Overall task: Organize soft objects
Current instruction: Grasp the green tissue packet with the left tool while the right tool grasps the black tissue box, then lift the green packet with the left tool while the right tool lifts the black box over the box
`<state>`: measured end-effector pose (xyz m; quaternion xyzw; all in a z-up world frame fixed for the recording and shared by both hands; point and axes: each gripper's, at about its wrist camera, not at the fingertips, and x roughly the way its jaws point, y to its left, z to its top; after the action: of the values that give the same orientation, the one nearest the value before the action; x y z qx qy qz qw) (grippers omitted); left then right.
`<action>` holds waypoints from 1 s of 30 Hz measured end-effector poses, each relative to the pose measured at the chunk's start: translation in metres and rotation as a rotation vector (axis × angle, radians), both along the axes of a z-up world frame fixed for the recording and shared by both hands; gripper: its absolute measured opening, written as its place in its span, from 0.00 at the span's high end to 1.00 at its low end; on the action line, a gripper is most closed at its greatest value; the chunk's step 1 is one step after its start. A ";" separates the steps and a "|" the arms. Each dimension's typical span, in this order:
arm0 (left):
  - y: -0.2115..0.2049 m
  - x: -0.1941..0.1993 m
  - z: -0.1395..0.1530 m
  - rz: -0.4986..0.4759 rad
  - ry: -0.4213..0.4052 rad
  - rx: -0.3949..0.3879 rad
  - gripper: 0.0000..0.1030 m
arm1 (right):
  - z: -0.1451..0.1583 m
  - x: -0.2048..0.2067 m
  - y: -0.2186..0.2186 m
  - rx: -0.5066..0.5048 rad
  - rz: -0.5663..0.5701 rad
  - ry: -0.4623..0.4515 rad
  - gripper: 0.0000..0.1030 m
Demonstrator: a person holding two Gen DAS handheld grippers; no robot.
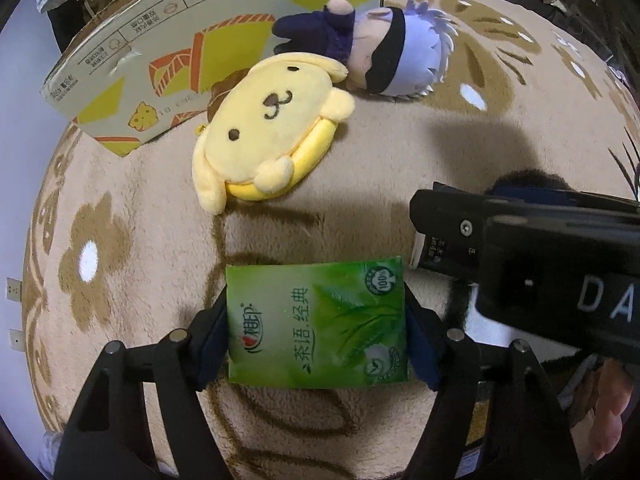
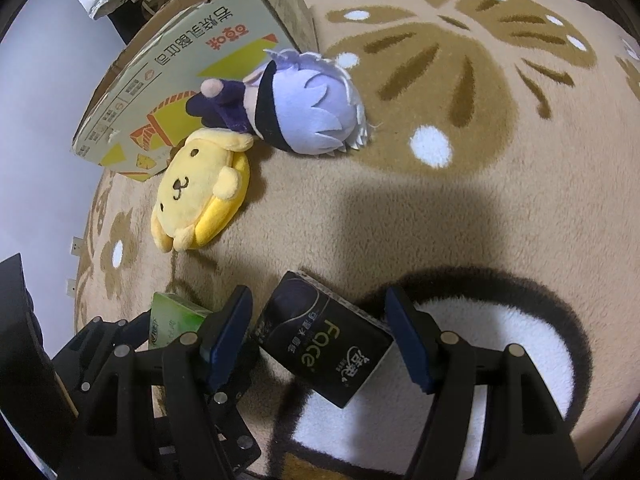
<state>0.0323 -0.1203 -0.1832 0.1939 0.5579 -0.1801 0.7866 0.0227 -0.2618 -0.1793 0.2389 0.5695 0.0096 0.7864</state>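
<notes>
Soft light green tissue pack (image 1: 316, 322) pinched across short sides by left gripper (image 1: 317, 330) (crushable, slick wrap); right gripper (image 2: 320, 342) spread astride black tissue pack (image 2: 326, 344) on rug (image 2: 400, 220).

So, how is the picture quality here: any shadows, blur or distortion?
Left wrist view: sharp, strong fisheye bending of the cardboard box; the green tissue pack evenly lit, a soft shadow on the rug. Right wrist view: a broad shadow across the rug, dim corners, the black tissue pack dark but readable.

beige flowered rug (image 1: 360, 152), printed cardboard box (image 1: 168, 52)
</notes>
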 end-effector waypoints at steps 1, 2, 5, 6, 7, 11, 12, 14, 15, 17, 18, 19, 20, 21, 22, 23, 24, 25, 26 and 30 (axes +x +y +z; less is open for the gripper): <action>0.000 -0.001 0.000 -0.001 -0.002 0.002 0.29 | 0.000 0.000 0.000 0.000 -0.002 0.002 0.29; 0.000 -0.001 0.000 0.000 -0.004 0.004 0.29 | -0.001 0.000 -0.001 0.000 -0.004 0.004 0.29; 0.001 0.002 0.000 -0.002 -0.010 0.012 0.29 | -0.004 0.002 0.000 -0.012 -0.005 0.014 0.29; 0.001 0.001 0.001 0.000 -0.011 0.015 0.29 | -0.005 0.003 0.001 -0.017 -0.007 0.018 0.28; 0.002 -0.001 0.001 0.006 -0.011 0.014 0.29 | -0.006 0.004 0.002 -0.021 -0.009 0.020 0.28; 0.007 0.012 0.001 0.029 -0.010 0.007 0.29 | -0.009 0.007 0.009 -0.061 -0.004 0.026 0.28; 0.008 0.013 0.001 0.033 -0.012 0.008 0.29 | -0.009 0.008 0.011 -0.076 -0.001 0.029 0.29; 0.012 0.016 0.001 0.044 -0.016 0.005 0.29 | -0.008 0.008 0.015 -0.105 0.007 0.028 0.31; 0.013 0.017 0.002 0.048 -0.018 0.004 0.29 | -0.008 0.008 0.016 -0.113 0.007 0.025 0.32; 0.017 0.019 0.004 0.055 -0.028 0.003 0.29 | -0.007 0.007 0.015 -0.104 -0.004 0.016 0.33; 0.019 0.020 0.005 0.060 -0.035 0.003 0.29 | -0.006 0.007 0.013 -0.099 -0.012 0.011 0.40; 0.022 0.021 0.007 0.064 -0.040 0.002 0.29 | -0.004 0.006 0.011 -0.111 -0.018 0.007 0.61; 0.024 0.021 0.007 0.069 -0.044 0.000 0.29 | -0.002 0.006 0.007 -0.136 -0.022 0.003 0.65; 0.026 0.022 0.008 0.074 -0.048 -0.002 0.29 | -0.001 0.005 0.003 -0.130 -0.032 -0.003 0.66; 0.027 0.024 0.009 0.079 -0.049 -0.004 0.29 | -0.002 0.005 -0.001 -0.109 -0.040 0.000 0.67; 0.029 0.025 0.009 0.082 -0.049 -0.004 0.29 | -0.003 0.005 -0.002 -0.101 -0.043 0.002 0.67; 0.028 0.023 0.009 0.086 -0.050 -0.004 0.29 | -0.003 0.006 -0.003 -0.099 -0.043 0.003 0.68; 0.029 0.024 0.009 0.089 -0.051 -0.003 0.29 | -0.003 0.006 -0.004 -0.104 -0.041 0.003 0.69; 0.031 0.025 0.009 0.092 -0.052 -0.003 0.29 | -0.002 0.007 -0.004 -0.113 -0.035 0.000 0.70; 0.025 0.014 0.015 0.112 -0.068 -0.002 0.29 | -0.002 0.007 -0.006 -0.092 -0.049 -0.005 0.69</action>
<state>0.0463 -0.0948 -0.1681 0.1676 0.5406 -0.1295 0.8142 0.0301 -0.2676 -0.1809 0.2165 0.5616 -0.0352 0.7978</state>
